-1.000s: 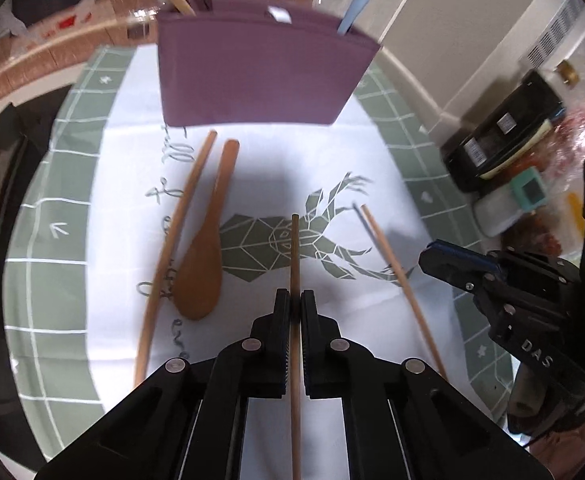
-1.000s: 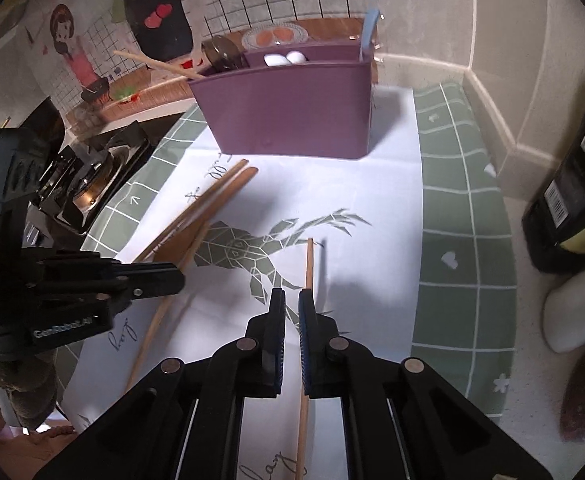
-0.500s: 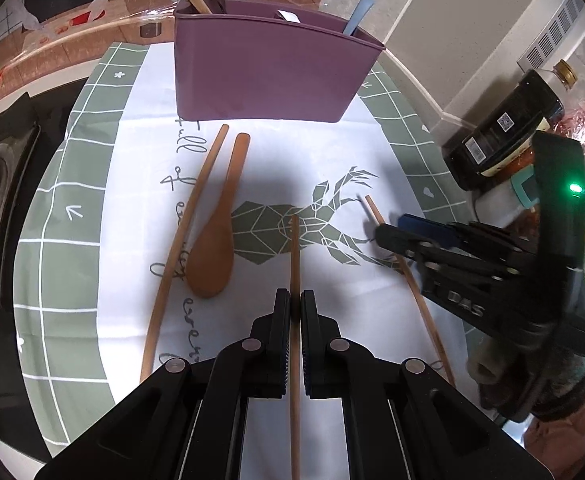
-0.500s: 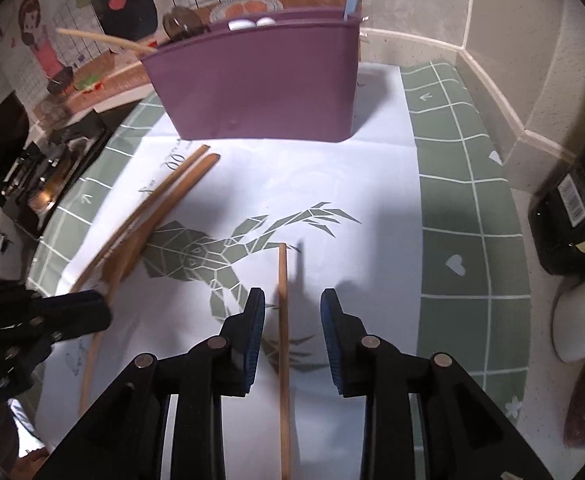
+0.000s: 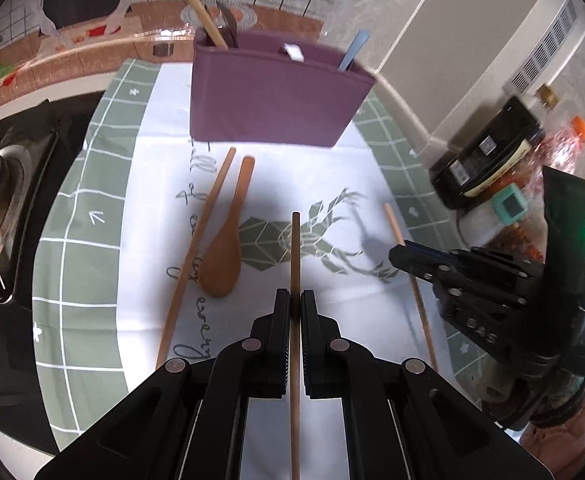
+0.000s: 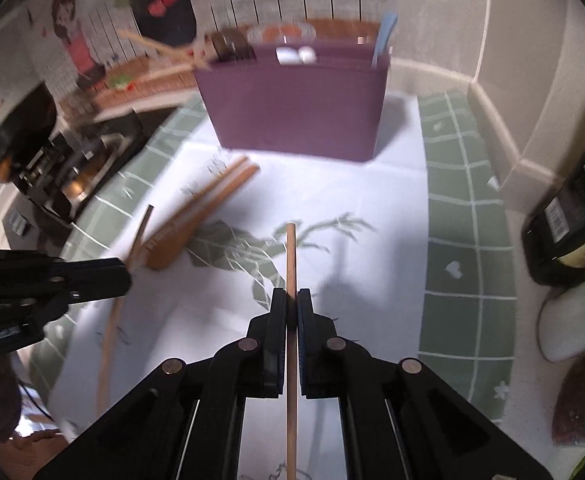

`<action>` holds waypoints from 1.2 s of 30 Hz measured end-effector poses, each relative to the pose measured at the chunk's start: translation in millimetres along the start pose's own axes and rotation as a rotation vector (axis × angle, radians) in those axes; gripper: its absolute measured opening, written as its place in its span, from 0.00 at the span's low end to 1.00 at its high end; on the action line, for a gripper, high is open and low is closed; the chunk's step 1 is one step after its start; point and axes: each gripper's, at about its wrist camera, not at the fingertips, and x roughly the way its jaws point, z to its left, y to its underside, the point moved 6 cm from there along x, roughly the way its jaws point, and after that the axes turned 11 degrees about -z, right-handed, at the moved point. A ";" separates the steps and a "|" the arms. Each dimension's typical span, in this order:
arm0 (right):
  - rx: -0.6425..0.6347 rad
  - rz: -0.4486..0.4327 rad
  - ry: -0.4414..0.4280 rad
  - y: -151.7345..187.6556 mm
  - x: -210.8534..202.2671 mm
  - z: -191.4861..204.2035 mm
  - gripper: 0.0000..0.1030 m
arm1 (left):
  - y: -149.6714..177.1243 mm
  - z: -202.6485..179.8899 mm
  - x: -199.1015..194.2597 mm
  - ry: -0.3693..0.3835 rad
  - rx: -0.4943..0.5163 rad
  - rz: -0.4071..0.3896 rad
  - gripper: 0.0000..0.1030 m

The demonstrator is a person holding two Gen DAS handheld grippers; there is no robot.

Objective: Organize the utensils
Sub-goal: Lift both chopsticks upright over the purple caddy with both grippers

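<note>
My left gripper (image 5: 295,300) is shut on a wooden chopstick (image 5: 295,248) that points toward the purple utensil holder (image 5: 276,98). My right gripper (image 6: 291,299) is shut on a second chopstick (image 6: 291,256), held above the mat; it also shows at the right of the left wrist view (image 5: 408,258). On the white deer-print mat (image 5: 324,184) lie a wooden spoon (image 5: 228,240) and another long chopstick (image 5: 196,248) left of it. The holder (image 6: 296,104) contains a chopstick, dark utensils, white items and a blue handle.
A black stove (image 5: 8,184) lies left of the mat. Dark bottles and jars (image 5: 488,160) stand at the right by the wall; they also show in the right wrist view (image 6: 572,216). A tiled backsplash with stickers is behind the holder.
My right gripper opened around the right chopstick, then shut on it and lifted it off the mat. My left gripper kept its chopstick and pulled back and up a little.
</note>
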 end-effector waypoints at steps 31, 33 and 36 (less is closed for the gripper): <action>-0.213 -0.595 0.166 -295.3 -175.3 23.4 0.04 | -278.5 -79.3 -171.2 -0.026 0.265 -0.638 0.05; -0.210 -0.606 0.175 -303.5 -171.5 20.2 0.04 | -289.5 -77.0 -169.0 -0.039 0.269 -0.665 0.05; -0.194 -0.588 0.163 -306.5 -155.9 13.5 0.04 | -300.1 -74.5 -155.8 -0.045 0.261 -0.666 0.05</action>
